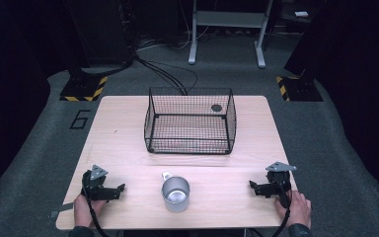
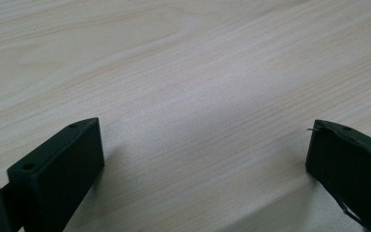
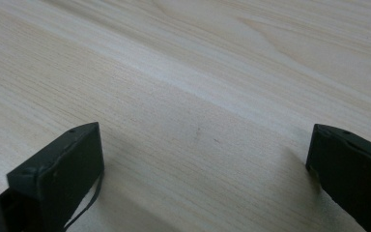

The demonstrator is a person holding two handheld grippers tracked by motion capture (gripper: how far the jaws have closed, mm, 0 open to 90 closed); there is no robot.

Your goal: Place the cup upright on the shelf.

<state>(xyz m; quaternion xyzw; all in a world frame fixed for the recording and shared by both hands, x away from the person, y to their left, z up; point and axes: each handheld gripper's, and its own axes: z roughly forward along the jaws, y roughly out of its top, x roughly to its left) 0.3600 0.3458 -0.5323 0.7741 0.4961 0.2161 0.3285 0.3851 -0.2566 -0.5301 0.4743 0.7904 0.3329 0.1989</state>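
High view: our hands rest the left gripper (image 1: 118, 189) and right gripper (image 1: 253, 186) on the table (image 1: 128, 143), metal cup (image 1: 175, 194) between them, wire basket (image 1: 190, 120) beyond, ready for loading. Gripper views: both jaw pairs stand apart, holding nothing.

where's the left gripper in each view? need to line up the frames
High view: left gripper sits at bottom left on the table, left of the metal cup, jaws pointing toward it.
Left gripper view: its own two black jaws rise from the bottom corners, wide apart, over bare wood.
Right gripper view: not identifiable there.
Shared landmark: the pale wood-grain tabletop.
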